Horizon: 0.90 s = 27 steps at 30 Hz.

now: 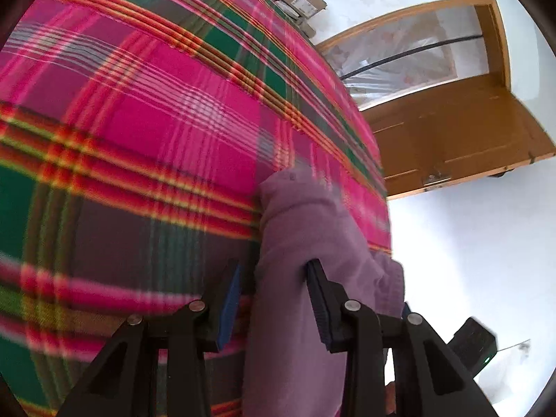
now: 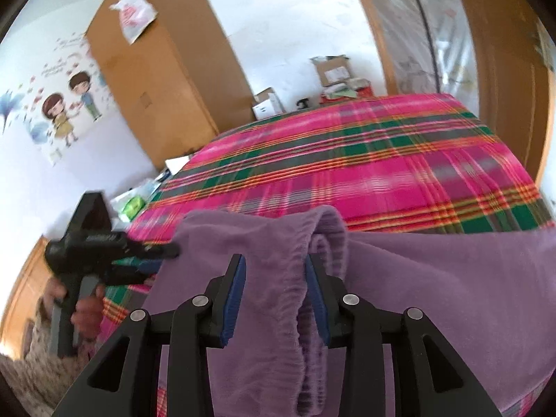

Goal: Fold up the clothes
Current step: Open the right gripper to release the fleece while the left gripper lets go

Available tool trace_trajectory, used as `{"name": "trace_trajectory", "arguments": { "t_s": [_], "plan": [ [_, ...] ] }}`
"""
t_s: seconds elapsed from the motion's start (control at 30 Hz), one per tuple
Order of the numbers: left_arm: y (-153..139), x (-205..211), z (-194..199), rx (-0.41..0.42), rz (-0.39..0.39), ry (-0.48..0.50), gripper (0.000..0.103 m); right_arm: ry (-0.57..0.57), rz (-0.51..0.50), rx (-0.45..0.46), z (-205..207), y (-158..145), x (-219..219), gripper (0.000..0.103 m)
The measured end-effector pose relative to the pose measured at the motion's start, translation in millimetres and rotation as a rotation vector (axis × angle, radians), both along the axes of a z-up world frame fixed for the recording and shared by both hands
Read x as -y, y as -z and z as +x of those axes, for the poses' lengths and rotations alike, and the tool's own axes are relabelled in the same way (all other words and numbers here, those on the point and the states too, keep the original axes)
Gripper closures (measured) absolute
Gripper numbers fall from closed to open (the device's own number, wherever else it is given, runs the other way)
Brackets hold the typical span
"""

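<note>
The purple garment (image 1: 305, 243) looks soft, light and floppy — like fleece. It will sag and slide wherever it is not held, so the best places to grab are the thick edges, like the stretchy ribbed band (image 2: 299, 278).

In the left wrist view, at the lower middle of the frame, the left tool (image 1: 274, 302) has a thick bunch of the purple cloth between its blue pads. The right pad touches the cloth, but I cannot tell if the left pad does, so I cannot say it is pinching. Behind it, the plaid bed cover (image 1: 139, 121) fills the left side of the frame. The far end of the cloth lies on the bed.

In the right wrist view, at the lower middle, the right tool (image 2: 276, 299) has its jaws partly spread, with the ribbed band between them — a loose hold at best.

Only the right view shows the wide flat part of the garment spreading to the lower right. It also shows the left tool from outside (image 2: 104, 243), at the left edge, with a hand (image 2: 83, 312) on its grip. Only the left view shows the open wooden door (image 1: 451, 139).
</note>
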<state>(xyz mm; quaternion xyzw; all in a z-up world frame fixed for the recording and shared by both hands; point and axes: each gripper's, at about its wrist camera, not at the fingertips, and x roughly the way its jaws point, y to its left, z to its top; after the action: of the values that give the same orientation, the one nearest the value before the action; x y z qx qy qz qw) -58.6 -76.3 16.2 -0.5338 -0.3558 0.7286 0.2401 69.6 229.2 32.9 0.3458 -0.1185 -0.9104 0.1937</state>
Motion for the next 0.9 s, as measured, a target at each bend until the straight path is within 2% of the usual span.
{"name": "trace_trajectory", "arguments": {
  "t_s": [0.2, 0.37, 0.63, 0.73, 0.9],
  "plan": [
    [7, 2, -20, 0.02, 0.066, 0.012, 0.064, -0.034, 0.075, -0.07, 14, -11, 20, 0.065],
    [16, 5, -32, 0.048, 0.133, 0.016, 0.063, -0.073, 0.151, -0.088, 12, -13, 37, 0.065],
    [22, 14, -41, 0.058, 0.211, 0.004, 0.065, -0.177, 0.138, -0.151, 15, -33, 54, 0.065],
    [23, 17, -39, 0.068, 0.215, 0.012, 0.069, -0.167, 0.164, -0.126, 5, -33, 59, 0.065],
    [21, 27, -34, 0.064, 0.211, 0.017, 0.071, -0.157, 0.136, -0.061, -6, -20, 57, 0.065]
  ]
}}
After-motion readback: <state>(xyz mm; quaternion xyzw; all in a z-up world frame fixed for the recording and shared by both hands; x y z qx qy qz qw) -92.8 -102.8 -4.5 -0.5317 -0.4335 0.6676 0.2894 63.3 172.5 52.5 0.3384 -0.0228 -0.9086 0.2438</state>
